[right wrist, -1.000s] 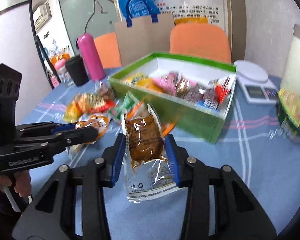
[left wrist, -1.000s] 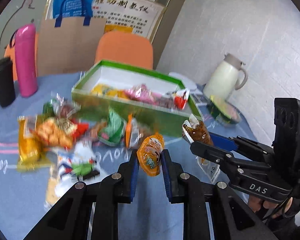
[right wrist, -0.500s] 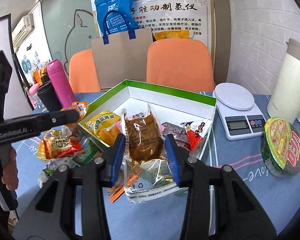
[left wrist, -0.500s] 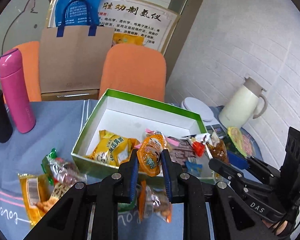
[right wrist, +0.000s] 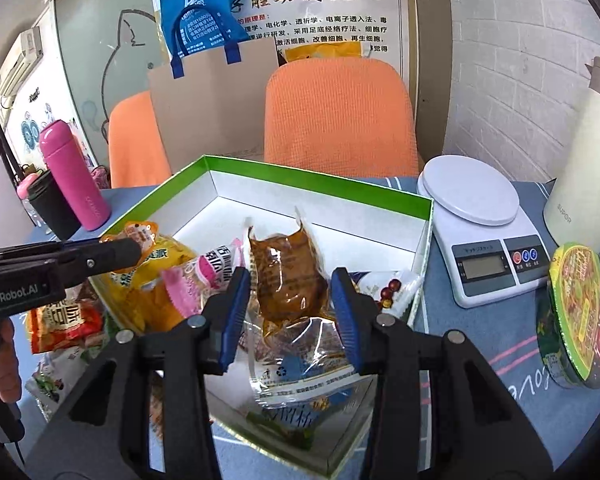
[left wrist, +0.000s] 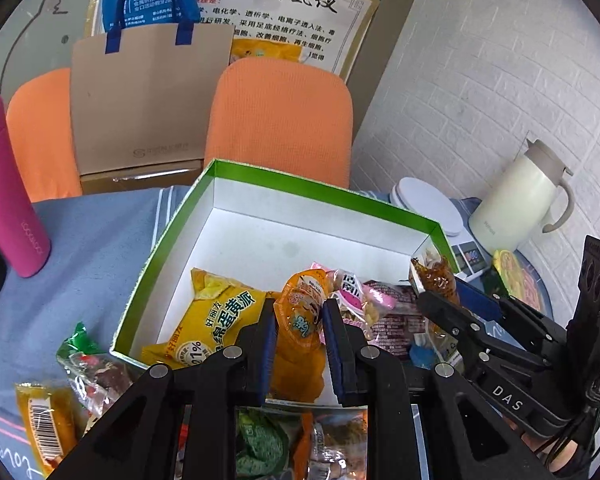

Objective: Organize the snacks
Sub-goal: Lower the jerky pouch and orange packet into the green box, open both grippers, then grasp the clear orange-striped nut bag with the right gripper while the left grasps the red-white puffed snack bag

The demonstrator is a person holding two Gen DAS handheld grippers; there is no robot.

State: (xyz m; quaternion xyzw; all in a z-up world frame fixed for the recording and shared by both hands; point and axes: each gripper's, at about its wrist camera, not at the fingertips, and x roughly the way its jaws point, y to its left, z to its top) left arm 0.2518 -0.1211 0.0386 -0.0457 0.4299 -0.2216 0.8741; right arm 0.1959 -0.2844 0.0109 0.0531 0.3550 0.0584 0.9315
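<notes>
Bystanders around the blue tablecloth (right wrist: 476, 344)

A white kitchen scale (right wrist: 478, 224) sits between a cream thermal jug (right wrist: 588, 168) and 2 orange chairs (right wrist: 340, 112); a brown paper bag (left wrist: 148, 96) leans on 1 chair. A pink flask (right wrist: 74, 176) stands beside a black cup (right wrist: 54, 208). A poster (left wrist: 276, 12) hangs behind.

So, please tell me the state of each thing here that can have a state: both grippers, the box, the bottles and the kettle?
Left gripper: shut on the orange jelly cup, above the box.
Right gripper: shut on the brown snack pouch, above the box.
Green box: open, partly filled.
Pink bottle: upright, capped.
White kettle: upright, lid on.
Scale: display blank.
</notes>
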